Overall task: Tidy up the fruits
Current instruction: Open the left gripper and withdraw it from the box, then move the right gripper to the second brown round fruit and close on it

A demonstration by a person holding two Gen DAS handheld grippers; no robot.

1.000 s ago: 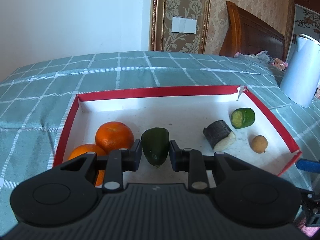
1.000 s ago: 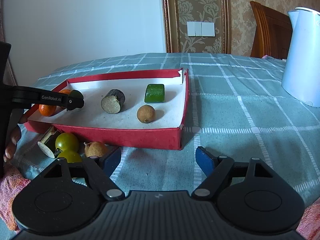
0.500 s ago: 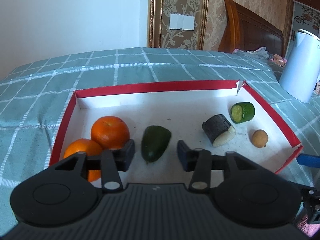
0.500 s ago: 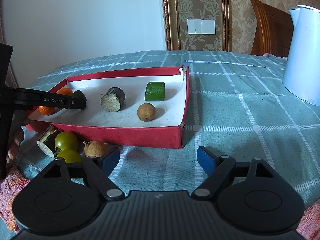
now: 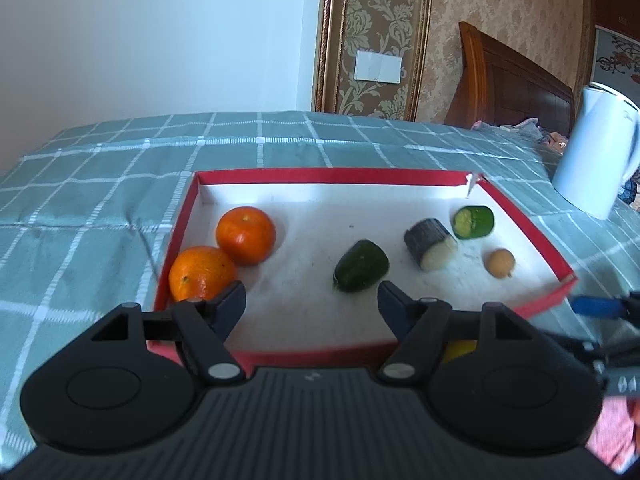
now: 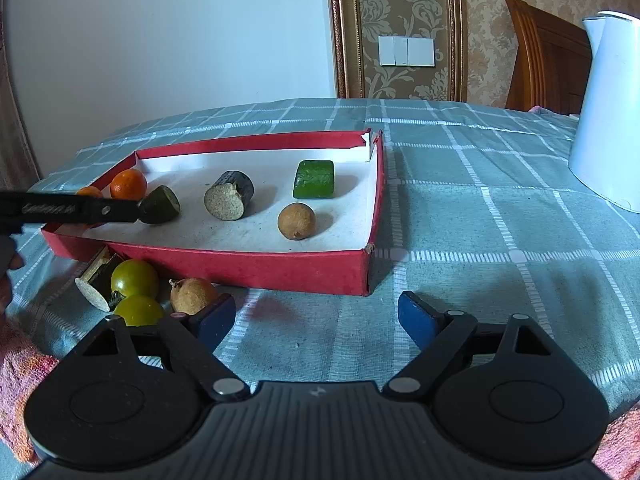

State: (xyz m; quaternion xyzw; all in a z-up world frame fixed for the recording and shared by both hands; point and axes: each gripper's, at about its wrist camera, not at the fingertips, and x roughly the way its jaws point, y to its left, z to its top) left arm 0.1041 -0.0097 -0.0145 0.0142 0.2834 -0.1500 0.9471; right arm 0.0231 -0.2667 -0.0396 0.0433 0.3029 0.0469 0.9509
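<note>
Left wrist view: glossy round oranges (image 5: pixel 245 234) in matte red cardboard tray (image 5: pixel 332 176).

Bright daylight, soft shadows, fisheye-bent edges

wall: plain white (image 5: pixel 160 40) at 10 o'clock | panel: gilt-framed damask wallpaper (image 5: pixel 376 32) at 12, white switch plate (image 5: pixel 378 65) | headboard: dark wood (image 5: pixel 512 84) at 2 | light: daylight

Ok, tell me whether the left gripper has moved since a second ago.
Yes. The left gripper has drawn back from the dark green piece toward the red box's near wall, its jaws opening with nothing between them.
</note>
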